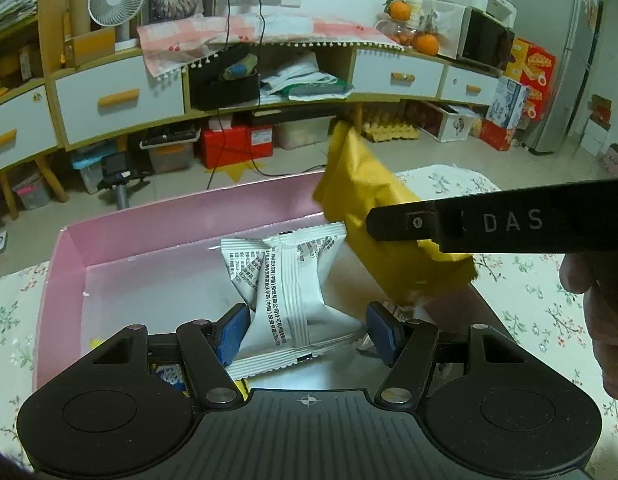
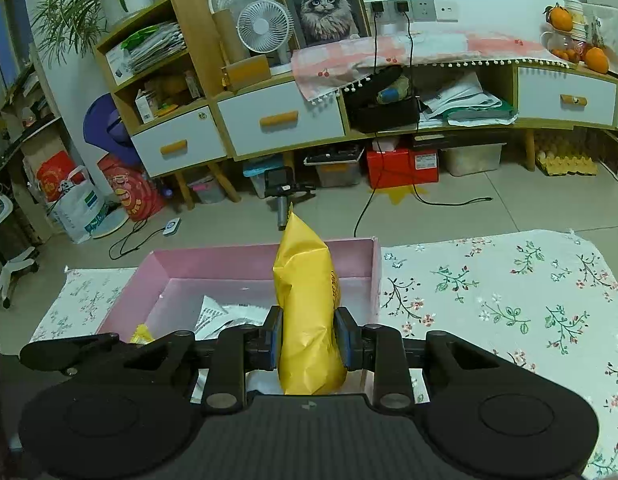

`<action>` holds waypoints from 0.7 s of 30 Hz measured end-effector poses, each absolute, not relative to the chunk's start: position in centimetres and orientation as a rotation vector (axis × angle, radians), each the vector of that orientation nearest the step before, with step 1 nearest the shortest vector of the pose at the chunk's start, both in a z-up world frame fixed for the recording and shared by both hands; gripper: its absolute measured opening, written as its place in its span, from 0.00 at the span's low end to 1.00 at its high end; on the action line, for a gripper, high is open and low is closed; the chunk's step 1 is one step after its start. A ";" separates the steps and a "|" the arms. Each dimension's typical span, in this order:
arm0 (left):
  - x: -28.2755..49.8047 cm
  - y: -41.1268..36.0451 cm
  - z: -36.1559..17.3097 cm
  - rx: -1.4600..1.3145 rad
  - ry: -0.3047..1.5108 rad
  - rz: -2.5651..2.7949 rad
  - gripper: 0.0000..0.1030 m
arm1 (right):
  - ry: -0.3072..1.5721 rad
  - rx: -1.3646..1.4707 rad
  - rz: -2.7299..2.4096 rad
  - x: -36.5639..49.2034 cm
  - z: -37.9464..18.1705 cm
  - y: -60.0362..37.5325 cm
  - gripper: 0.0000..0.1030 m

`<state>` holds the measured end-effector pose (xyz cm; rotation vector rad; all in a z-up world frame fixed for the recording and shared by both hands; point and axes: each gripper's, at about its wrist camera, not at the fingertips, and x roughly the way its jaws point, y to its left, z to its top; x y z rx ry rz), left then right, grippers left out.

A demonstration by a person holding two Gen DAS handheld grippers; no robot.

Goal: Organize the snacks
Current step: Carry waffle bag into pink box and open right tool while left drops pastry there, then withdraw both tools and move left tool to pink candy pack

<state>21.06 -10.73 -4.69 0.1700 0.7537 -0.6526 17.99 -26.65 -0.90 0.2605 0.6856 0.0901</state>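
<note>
Left wrist: right hand-held gripper (image 1: 393,224) pinching yellow packet (image 1: 373,216) over pink box (image 1: 169,216); left hand-held gripper (image 1: 307,332) spread around white packet (image 1: 285,284).

A white fan (image 2: 263,26) stands beside a framed cat picture (image 2: 324,10).

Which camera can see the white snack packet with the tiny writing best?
The left wrist view: the white packet lies whole in the pink box, print readable, between the left gripper fingers. The right wrist view shows only a corner, mostly hidden.
</note>
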 end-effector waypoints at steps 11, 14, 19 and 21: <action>20.9 -10.6 -4.5 0.162 0.748 -0.645 0.88 | 0.649 0.282 0.086 18.0 -0.3 -27.4 0.19; 20.5 -10.2 -3.6 0.154 0.749 -0.642 0.91 | 0.643 0.290 0.085 17.8 0.2 -27.3 0.27; 19.2 -9.0 -1.3 0.146 0.727 -0.624 0.92 | 0.640 0.279 0.092 16.8 1.7 -26.9 0.40; 18.7 -8.5 -0.3 0.139 0.722 -0.614 0.92 | 0.637 0.269 0.095 16.2 2.3 -26.6 0.45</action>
